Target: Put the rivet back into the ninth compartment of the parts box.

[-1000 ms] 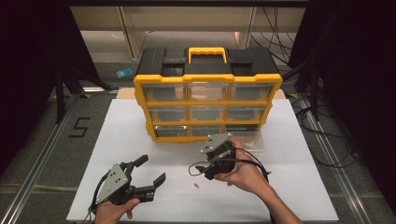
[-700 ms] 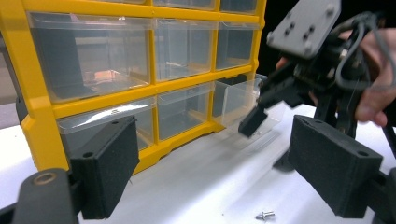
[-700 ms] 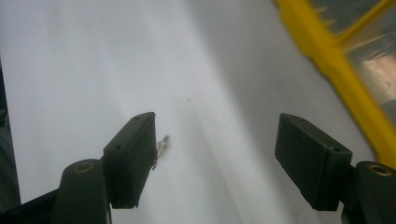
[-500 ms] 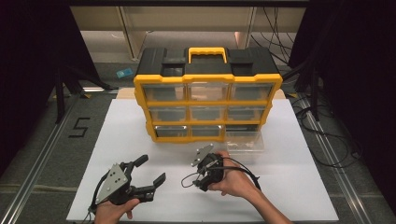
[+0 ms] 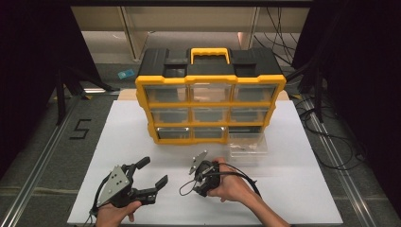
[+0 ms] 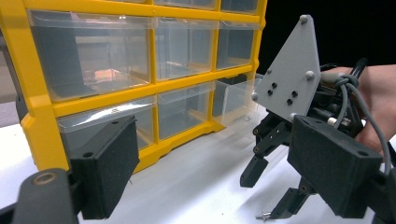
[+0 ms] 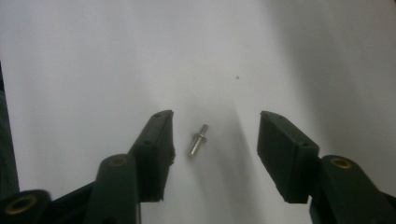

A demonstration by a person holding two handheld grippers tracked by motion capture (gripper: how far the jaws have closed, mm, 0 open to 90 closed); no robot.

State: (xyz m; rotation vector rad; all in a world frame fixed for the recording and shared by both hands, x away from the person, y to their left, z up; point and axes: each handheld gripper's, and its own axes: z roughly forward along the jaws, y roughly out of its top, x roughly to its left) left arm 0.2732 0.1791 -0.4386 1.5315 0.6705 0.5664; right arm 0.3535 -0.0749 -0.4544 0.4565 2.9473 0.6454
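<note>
Since the earlier frames my right gripper (image 7: 212, 135) has come down from beside the organizer toward the table, and its jaws have just been closing. They now stand apart on either side of a small metal screw (image 7: 198, 140), which lies flat on the white table (image 5: 302, 189) between the pads, nearer the left pad in the right gripper view and touching neither. My left gripper (image 5: 152, 172) has kept its place at the near left of the table, jaws spread wide with nothing between them.

The screw is a short, shiny stud with a collar near one end. The gripper pads are matte black blocks, slightly grainy, on black arms with brass-coloured pivots. A grey three-cornered plate (image 6: 293, 70) sits on top of the right gripper. The organizer (image 5: 210, 101) is yellow and black plastic with a yellow handle and clear drawers; one clear drawer (image 5: 248, 144) sits pulled out on the table at its lower right. On the floor to the left a black "5" (image 5: 80, 128) is marked.
</note>
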